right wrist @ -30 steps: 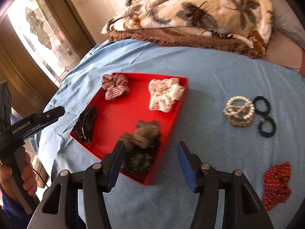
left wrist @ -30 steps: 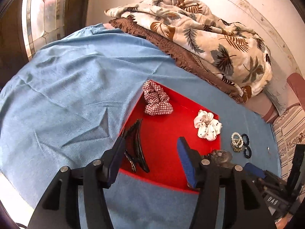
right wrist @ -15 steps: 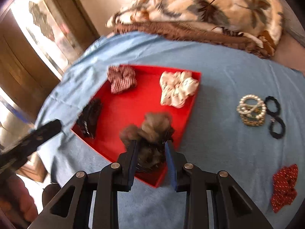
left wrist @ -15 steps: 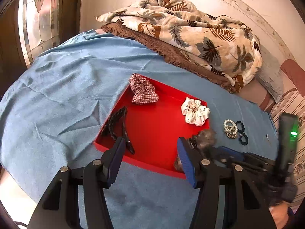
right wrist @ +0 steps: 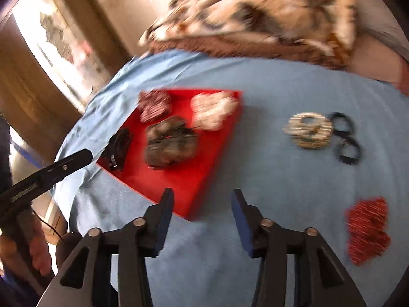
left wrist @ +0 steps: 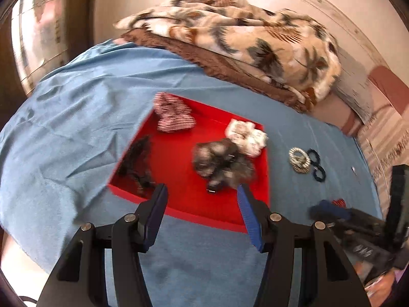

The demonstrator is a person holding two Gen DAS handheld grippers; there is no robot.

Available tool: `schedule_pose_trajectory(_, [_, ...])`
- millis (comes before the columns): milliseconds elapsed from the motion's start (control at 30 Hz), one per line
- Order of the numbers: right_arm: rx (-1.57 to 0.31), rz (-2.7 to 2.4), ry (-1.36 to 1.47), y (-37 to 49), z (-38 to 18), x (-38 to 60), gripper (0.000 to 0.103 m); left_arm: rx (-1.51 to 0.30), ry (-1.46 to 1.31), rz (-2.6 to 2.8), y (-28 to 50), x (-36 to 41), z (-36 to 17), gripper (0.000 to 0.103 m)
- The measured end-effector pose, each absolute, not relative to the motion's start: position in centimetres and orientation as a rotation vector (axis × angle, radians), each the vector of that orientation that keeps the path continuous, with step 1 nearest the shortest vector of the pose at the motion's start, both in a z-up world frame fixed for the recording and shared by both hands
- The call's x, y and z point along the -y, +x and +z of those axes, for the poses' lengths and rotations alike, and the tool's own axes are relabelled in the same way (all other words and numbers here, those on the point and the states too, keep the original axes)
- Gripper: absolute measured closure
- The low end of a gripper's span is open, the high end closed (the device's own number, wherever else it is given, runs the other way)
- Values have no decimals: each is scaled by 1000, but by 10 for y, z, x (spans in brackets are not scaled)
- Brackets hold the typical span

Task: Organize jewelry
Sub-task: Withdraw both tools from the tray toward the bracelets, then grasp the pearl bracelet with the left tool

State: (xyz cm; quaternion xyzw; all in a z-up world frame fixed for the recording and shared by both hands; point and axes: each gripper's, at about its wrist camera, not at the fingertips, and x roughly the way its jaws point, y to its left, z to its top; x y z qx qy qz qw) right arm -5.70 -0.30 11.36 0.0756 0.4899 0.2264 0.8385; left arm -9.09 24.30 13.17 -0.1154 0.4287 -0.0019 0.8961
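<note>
A red tray [left wrist: 179, 199] [right wrist: 184, 181] lies on the blue cloth. In it lie a checked scrunchie [left wrist: 172, 116] [right wrist: 153, 105], a white scrunchie [left wrist: 246, 135] [right wrist: 213, 111], a black hair claw [left wrist: 135, 161] [right wrist: 118, 148] and a grey-brown furry clip [left wrist: 222, 163] [right wrist: 171, 144]. Right of the tray lie a pearl bracelet pile [left wrist: 299, 160] [right wrist: 308, 130], two black hair ties [left wrist: 317, 165] [right wrist: 345, 139] and a red patterned scrunchie [right wrist: 368, 230]. My left gripper [left wrist: 202, 199] is open and empty, above the tray's near edge. My right gripper [right wrist: 203, 204] is open and empty, above the tray's near right corner.
A leaf-patterned blanket [left wrist: 242, 38] on a brown one lies at the back of the bed. A wall and window stand at left. The right gripper's body [left wrist: 358, 230] shows at the left wrist view's lower right; the left one [right wrist: 46, 174] shows at the right wrist view's left.
My right gripper, shut on the furry clip half a second ago, has opened and pulled back to the right. The clip now lies in the tray. Both views are motion-blurred.
</note>
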Motion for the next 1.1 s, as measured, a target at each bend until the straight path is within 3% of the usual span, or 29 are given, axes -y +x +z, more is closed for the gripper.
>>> schedule_pose_trajectory(333, [-950,105,332,-74,99,185,46,-949,-139,-138,-54,-146,127,48])
schedule_pose_trajectory(667, [-934,-5,486,-70,44,249,46,-1060,-112,-187,44,-63,85,48])
schedule_pose_trajectory(833, [-917,6,556,-64,40,260,46,-1076,0,-179,99,-24,59,57])
schedule_pose_trajectory(967, [-898,26,544,-62,43,257,46,-1131,119,-160,134,-3,28,74])
schedule_pose_trajectory(1100, [-919,42,587,-57,35,260,46,-1145,212,-162,147,11,9,78])
